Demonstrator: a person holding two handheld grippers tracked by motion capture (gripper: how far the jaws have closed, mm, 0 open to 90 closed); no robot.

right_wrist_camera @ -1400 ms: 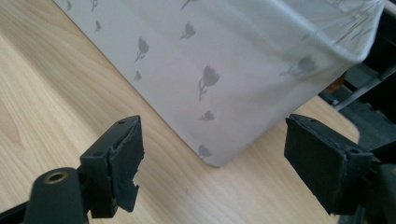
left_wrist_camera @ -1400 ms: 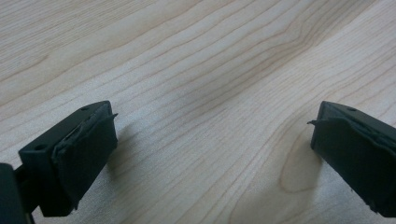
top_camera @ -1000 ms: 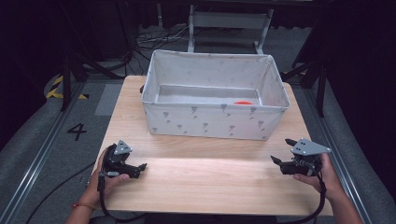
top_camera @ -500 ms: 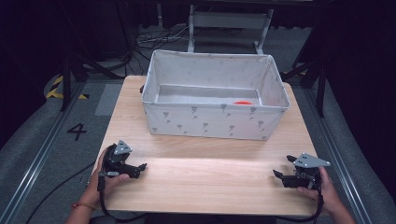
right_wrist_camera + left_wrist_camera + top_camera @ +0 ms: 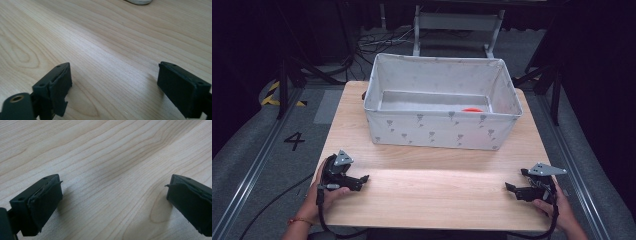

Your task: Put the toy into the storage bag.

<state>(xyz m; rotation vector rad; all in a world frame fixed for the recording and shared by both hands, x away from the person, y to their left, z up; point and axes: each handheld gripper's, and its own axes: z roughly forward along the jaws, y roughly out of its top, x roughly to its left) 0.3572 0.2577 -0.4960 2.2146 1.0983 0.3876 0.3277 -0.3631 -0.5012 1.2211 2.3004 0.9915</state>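
Observation:
My left gripper [image 5: 362, 180] rests low on the wooden table [image 5: 437, 190] near its front left corner, held by a hand, jaws pointing right. In the left gripper view it [image 5: 112, 202] stands open with bare wood between the black pads [image 5: 45, 200]. My right gripper [image 5: 511, 189] sits near the front right corner, jaws pointing left. It [image 5: 115, 90] is open too, nothing between its pads [image 5: 60, 85]. A white fabric bin [image 5: 442, 127] stands at the back of the table, with a small orange-red object [image 5: 472, 110] on its floor at the right.
The bin's bottom corner [image 5: 140, 2] peeks in at the top of the right gripper view. Dark floor, cables and stand legs [image 5: 457, 25] surround the table. A metal rail [image 5: 247, 175] runs along the left side.
My right gripper has moved down and toward the table's front edge, settling low on the wood. The left gripper has stayed in place.

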